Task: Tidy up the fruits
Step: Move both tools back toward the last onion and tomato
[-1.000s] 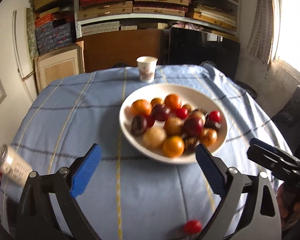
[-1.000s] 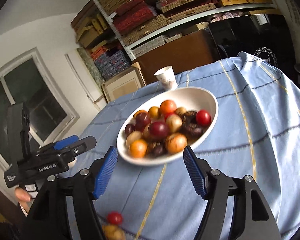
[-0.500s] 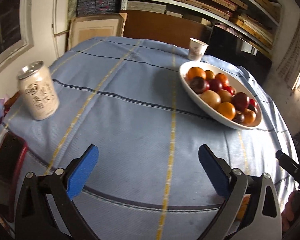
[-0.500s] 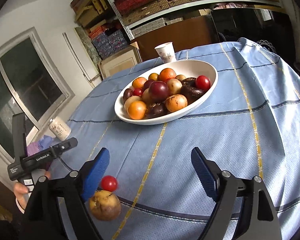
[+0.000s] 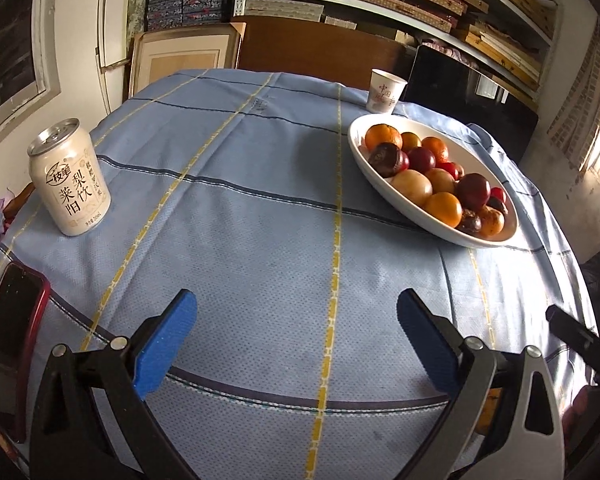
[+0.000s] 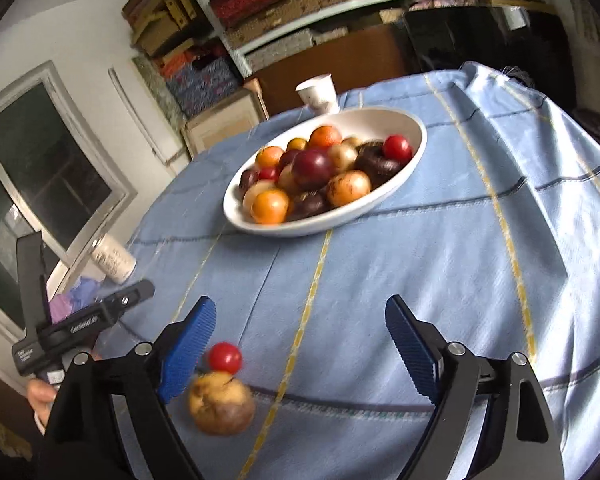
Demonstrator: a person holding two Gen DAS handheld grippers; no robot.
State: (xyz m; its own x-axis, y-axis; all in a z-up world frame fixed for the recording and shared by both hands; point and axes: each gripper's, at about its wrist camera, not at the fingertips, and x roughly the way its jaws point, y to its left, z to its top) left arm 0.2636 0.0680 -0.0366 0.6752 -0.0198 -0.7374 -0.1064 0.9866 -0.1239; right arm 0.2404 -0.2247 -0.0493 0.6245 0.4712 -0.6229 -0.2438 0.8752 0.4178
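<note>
A white oval bowl (image 5: 400, 210) (image 6: 380, 204) piled with several orange, dark red and brown fruits stands on the blue checked tablecloth. Two loose fruits lie near the table's front edge: a small red tomato (image 6: 225, 357) and a brownish-yellow fruit (image 6: 221, 402). My right gripper (image 6: 300, 320) hangs open over the cloth, and both loose fruits sit just inside its left finger, untouched. My left gripper (image 5: 296, 320) is wide open above bare cloth, well to the left of the bowl, with nothing between its fingers. It also shows at the left of the right wrist view, left gripper (image 6: 80, 324).
A white drink can (image 5: 70, 178) (image 6: 114, 260) stands at the table's left. A red-cased phone (image 5: 12, 340) lies at the near left edge. A paper cup (image 5: 384, 92) (image 6: 318, 94) stands behind the bowl. Shelves of boxes fill the back wall.
The left gripper swung left and down, away from the bowl; the can and phone came into its view. The right gripper's jaws widened and it sank towards the two loose fruits.
</note>
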